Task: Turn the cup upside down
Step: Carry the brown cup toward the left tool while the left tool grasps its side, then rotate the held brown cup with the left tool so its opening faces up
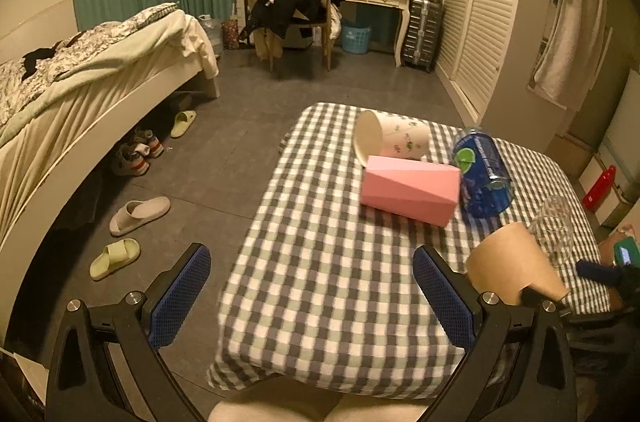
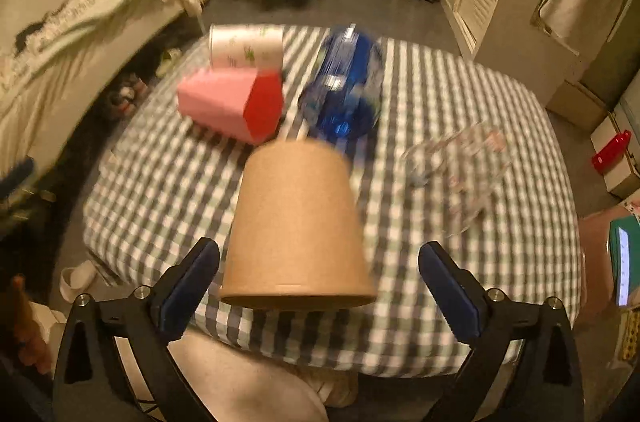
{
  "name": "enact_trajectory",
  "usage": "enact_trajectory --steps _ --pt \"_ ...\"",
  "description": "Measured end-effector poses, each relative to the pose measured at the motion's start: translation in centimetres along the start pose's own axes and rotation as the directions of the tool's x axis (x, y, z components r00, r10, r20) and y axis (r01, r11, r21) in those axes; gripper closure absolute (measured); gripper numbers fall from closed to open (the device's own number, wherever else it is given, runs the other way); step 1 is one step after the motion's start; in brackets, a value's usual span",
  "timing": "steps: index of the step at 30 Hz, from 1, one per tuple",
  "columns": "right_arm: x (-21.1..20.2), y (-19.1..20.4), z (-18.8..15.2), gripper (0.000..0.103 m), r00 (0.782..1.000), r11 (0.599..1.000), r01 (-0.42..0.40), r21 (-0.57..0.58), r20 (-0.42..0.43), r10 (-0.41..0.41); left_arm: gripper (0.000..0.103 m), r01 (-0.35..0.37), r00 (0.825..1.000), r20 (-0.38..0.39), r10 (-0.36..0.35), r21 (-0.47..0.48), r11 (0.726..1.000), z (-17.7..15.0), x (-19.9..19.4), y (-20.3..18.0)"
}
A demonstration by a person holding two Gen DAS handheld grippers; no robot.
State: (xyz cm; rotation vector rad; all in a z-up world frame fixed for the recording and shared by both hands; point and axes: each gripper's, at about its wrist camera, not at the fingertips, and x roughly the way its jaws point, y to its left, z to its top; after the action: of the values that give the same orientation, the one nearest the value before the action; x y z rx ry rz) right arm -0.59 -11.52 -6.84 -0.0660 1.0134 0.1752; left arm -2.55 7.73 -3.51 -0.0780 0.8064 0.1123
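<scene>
From the left gripper (image 1: 312, 298) I look across the checked table (image 1: 320, 242). Its jaws stand wide apart, holding and touching nothing, over the table's near left part. The brown cup (image 1: 516, 262) sits at the near right, wide mouth down, narrow base up. Behind it lie a clear glass (image 1: 554, 226), a blue bottle (image 1: 482, 176), a pink box (image 1: 410, 188) and a white cup (image 1: 390, 140) on its side.

From the right gripper (image 2: 318, 282) the brown cup (image 2: 298, 226) fills the middle, rim on the cloth near the table's near edge, just between the blue pads (image 2: 450, 292). The jaws are spread wide; I see a gap on each side, so I judge they grip nothing. The picture is smeared, so contact at the left pad is hard to rule out.

The cup looks flipped already. The risk, as I see it: a careless pull back could clip the rim and tip the cup off the near edge, or a sideways swing could knock the glass (image 2: 460, 166).
</scene>
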Motion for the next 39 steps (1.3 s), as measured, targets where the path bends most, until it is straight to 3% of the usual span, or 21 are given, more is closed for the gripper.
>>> enact_trajectory --steps 5,9,13,20,29,31,34,37,39 --pt "-3.2 -4.6 0.7 0.001 0.996 0.999 0.01 0.036 0.089 -0.014 0.0 0.041 0.999 -0.034 -0.04 0.016 0.999 1.4 0.4 -2.8" --pt "-3.8 -7.8 0.5 0.002 0.991 0.998 0.043 0.055 0.124 -0.05 0.0 0.062 0.997 -0.053 -0.059 0.058 0.996 2.8 0.8 -6.2" --pt "-3.3 -11.2 0.1 0.002 0.99 0.998 0.018 0.068 0.136 -0.027 0.0 0.08 0.992 -0.1 -0.071 0.082 0.993 4.0 2.0 -9.7" --pt "-0.8 -16.0 -1.1 0.002 0.992 0.992 -0.026 0.12 0.123 0.011 0.0 0.086 0.969 -0.245 -0.045 0.159 0.983 3.4 6.1 -15.0" --pt "1.0 -19.1 -2.4 0.002 0.99 0.979 -0.086 0.187 0.13 0.062 0.0 0.113 0.938 -0.344 -0.042 0.189 0.975 1.6 8.3 -16.6" --pt "1.0 -19.3 -2.6 0.002 0.988 0.977 -0.095 0.19 0.136 0.069 0.0 0.129 0.927 -0.373 -0.042 0.213 0.969 1.2 8.5 -17.1" --pt "0.8 -19.3 -2.8 0.002 0.987 0.975 -0.103 0.195 0.143 0.075 0.001 0.176 0.891 -0.452 -0.05 0.241 0.954 0.0 9.2 -18.0" --pt "0.6 -19.3 -3.1 0.002 0.986 0.974 -0.102 0.204 0.147 0.072 0.002 0.21 0.869 -0.492 -0.062 0.252 0.945 -1.3 9.8 -18.4" --pt "0.4 -19.3 -3.2 0.002 0.986 0.973 -0.101 0.207 0.148 0.071 0.015 0.225 0.855 -0.513 -0.079 0.23 0.947 -1.6 10.1 -18.2"
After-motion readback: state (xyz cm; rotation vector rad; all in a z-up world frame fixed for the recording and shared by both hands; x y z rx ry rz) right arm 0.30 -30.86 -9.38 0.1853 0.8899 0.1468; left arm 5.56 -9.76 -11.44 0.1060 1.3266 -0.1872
